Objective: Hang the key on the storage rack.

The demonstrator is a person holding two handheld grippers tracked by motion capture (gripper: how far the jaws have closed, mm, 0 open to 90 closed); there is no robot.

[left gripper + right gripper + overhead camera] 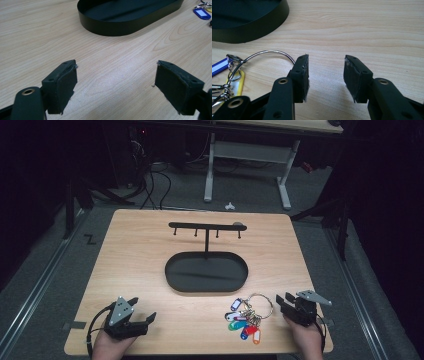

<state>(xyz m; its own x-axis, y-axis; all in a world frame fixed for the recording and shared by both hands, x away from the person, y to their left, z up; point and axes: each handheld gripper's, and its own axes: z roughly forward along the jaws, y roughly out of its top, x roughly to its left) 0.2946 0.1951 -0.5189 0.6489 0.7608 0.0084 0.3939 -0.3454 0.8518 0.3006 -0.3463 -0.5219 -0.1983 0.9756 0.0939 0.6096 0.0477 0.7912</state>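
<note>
- Keys [247, 320] lie on the tabletop [150, 270] at five o'clock from the tray [206, 271], ungrasped.
- Right hand-held gripper [281, 301], half open and empty, sits just beside the ring [270, 53]; next, probably, close on it.
- Left hand-held gripper [141, 309] rests wide open, empty.

One wooden table [150, 250] is seen, on which one black key stand with an oval tray base [206, 272] is placed; four hooks are counted on its crossbar. One bunch of keys [246, 317] on one large metal ring is counted, with about six coloured plastic tags. Two handheld grippers are counted: the left gripper [142, 315] and the right gripper [281, 300].
</note>
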